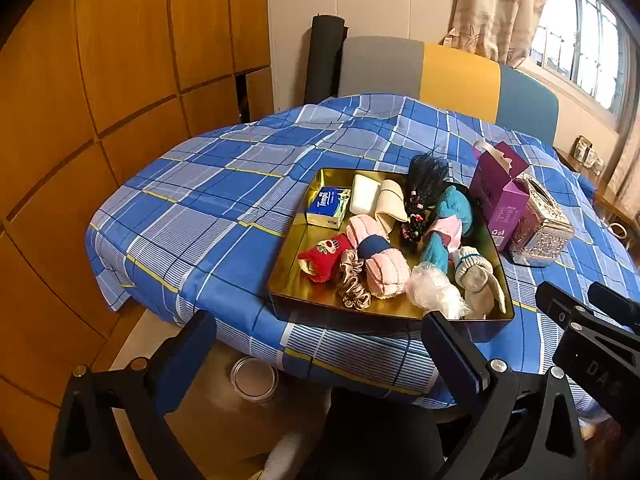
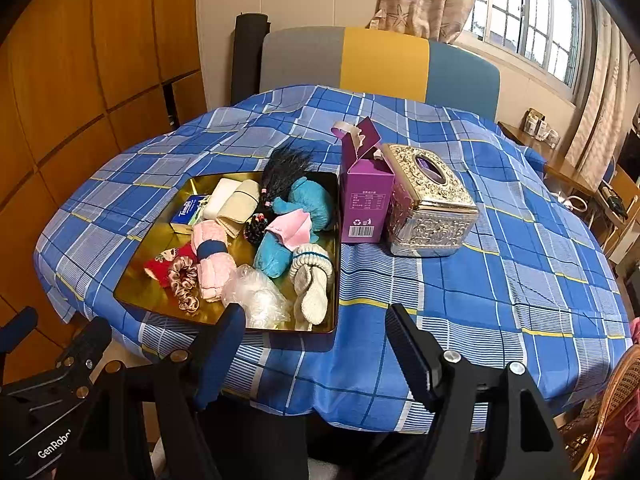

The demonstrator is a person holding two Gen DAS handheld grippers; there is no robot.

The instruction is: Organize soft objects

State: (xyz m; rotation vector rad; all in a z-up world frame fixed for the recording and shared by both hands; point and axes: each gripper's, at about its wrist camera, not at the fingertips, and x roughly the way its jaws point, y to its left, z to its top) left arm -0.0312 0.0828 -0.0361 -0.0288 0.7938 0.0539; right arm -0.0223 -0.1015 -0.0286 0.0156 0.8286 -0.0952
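A gold metal tray (image 1: 304,292) (image 2: 136,280) sits on the blue plaid tablecloth and holds several soft items: a red sock (image 1: 320,258), a satin scrunchie (image 1: 352,282) (image 2: 185,284), a pink towel roll with a blue band (image 1: 380,258) (image 2: 212,258), a teal cloth (image 1: 452,208) (image 2: 312,200), a grey sock (image 1: 478,280) (image 2: 312,280), a clear plastic bag (image 1: 434,290) (image 2: 256,296), a black hairpiece (image 1: 424,184) and a Tempo tissue pack (image 1: 328,206). My left gripper (image 1: 320,340) is open and empty, in front of the tray. My right gripper (image 2: 316,332) is open and empty, at the tray's near right corner.
A purple carton (image 2: 366,200) (image 1: 500,196) and an ornate silver tissue box (image 2: 428,204) (image 1: 540,224) stand right of the tray. A grey, yellow and blue chair back (image 2: 380,64) is behind the table. A round tin (image 1: 254,378) lies on the floor. Wooden cabinets (image 1: 100,80) are at left.
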